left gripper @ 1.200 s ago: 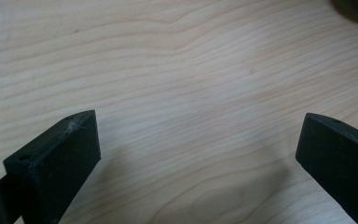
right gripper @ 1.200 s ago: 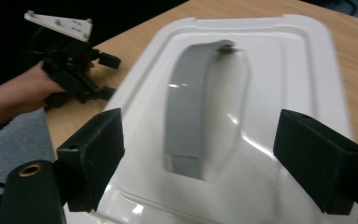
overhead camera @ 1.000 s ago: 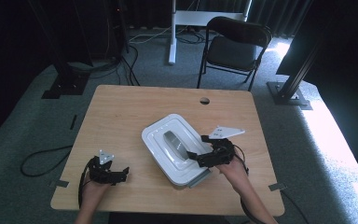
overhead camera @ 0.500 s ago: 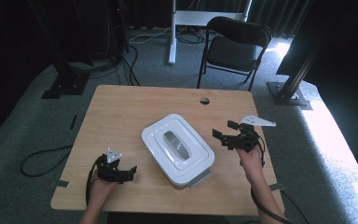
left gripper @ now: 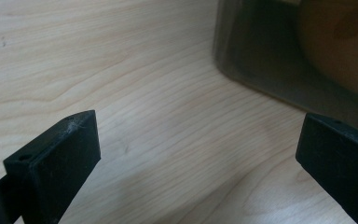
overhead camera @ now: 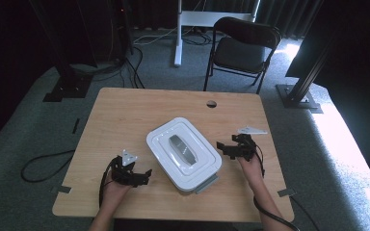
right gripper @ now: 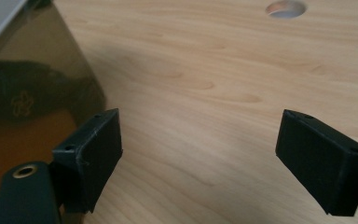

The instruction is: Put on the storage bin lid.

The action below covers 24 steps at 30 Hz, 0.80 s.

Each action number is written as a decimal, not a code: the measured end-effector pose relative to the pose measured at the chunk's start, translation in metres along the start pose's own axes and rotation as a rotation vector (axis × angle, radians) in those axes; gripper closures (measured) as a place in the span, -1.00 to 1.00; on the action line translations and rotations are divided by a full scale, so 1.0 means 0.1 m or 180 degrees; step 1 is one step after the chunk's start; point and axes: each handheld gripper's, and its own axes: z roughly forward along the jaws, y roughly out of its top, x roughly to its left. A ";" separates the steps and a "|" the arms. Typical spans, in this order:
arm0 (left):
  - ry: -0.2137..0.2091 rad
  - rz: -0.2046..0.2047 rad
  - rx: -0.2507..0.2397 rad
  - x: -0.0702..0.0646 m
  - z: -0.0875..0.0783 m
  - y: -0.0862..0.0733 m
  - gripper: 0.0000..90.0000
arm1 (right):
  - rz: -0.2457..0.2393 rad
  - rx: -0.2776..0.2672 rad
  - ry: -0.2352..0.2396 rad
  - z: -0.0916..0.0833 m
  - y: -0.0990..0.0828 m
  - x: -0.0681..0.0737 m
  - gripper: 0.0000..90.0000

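Both grippers are closing in on the box [overhead camera: 184,154] since half a second ago, one at each side. Left gripper [overhead camera: 142,175] is sitting low beside its near-left wall, jaws spread wide, gripping nothing. Right gripper [overhead camera: 224,147] is hanging just off the right wall, equally wide and empty. Box is lying mid-table [overhead camera: 125,110], lid on.

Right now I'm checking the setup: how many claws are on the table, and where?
2. The left claw rests near the front edge, left of the white-lidded container. The right claw sits right of the container. Both are open and hold nothing.
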 end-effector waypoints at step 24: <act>-0.0095 0.0096 0.0004 -0.14 0.19 0.16 -0.99 | -0.0069 0.0323 0.0256 0.22 -0.28 0.21 -0.69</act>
